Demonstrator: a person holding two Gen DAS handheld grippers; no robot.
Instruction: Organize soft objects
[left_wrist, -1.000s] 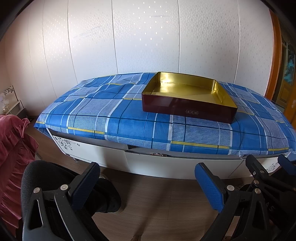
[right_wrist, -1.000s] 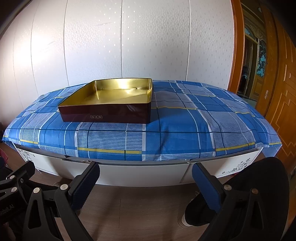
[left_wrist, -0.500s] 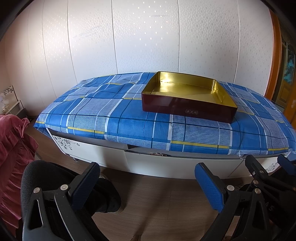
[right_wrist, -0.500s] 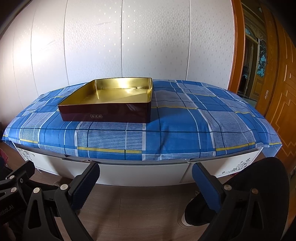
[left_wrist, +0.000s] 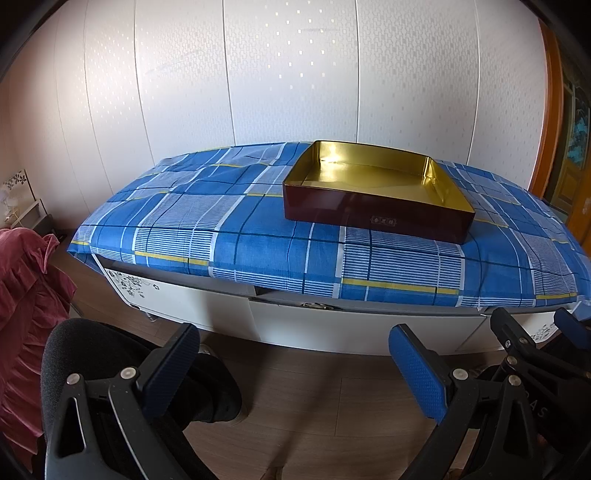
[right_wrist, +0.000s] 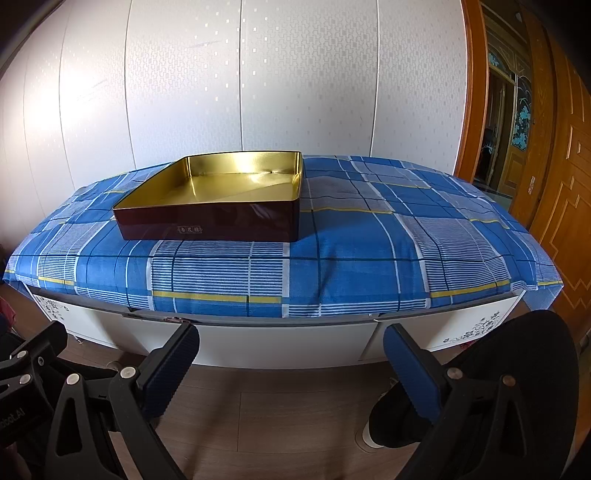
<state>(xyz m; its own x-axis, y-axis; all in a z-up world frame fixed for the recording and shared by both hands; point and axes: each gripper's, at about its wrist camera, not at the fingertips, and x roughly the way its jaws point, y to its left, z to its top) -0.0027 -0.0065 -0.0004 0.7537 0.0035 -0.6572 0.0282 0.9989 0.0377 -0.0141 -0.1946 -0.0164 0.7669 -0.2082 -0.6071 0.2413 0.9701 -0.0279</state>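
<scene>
The left gripper (left_wrist: 293, 363) sits at the bottom of the left wrist view, jaws wide apart with nothing between them; its blue pads (left_wrist: 417, 373) frame bare wood floor (left_wrist: 295, 391). The right gripper (right_wrist: 291, 363) sits the same way at the bottom of the right wrist view, jaws spread and empty, over the same floor. Each gripper's black frame shows at the lower edge of the other's view.

Beyond the jaws, across the middle of both frames, runs a low white cabinet (right_wrist: 280, 347) covered by a blue checked cloth (right_wrist: 351, 251). On the cloth stands a shallow tin (left_wrist: 376, 192), dark red outside and gold inside, open at the top and holding nothing. It lies right of centre in the left view and left of centre in the right view (right_wrist: 210, 199), well apart from both grippers.

A pink fabric (left_wrist: 26, 295) fills the left edge of the left view. A white panelled wall (right_wrist: 240, 81) rises behind, and wooden doors (right_wrist: 554, 166) stand at the right edge.
</scene>
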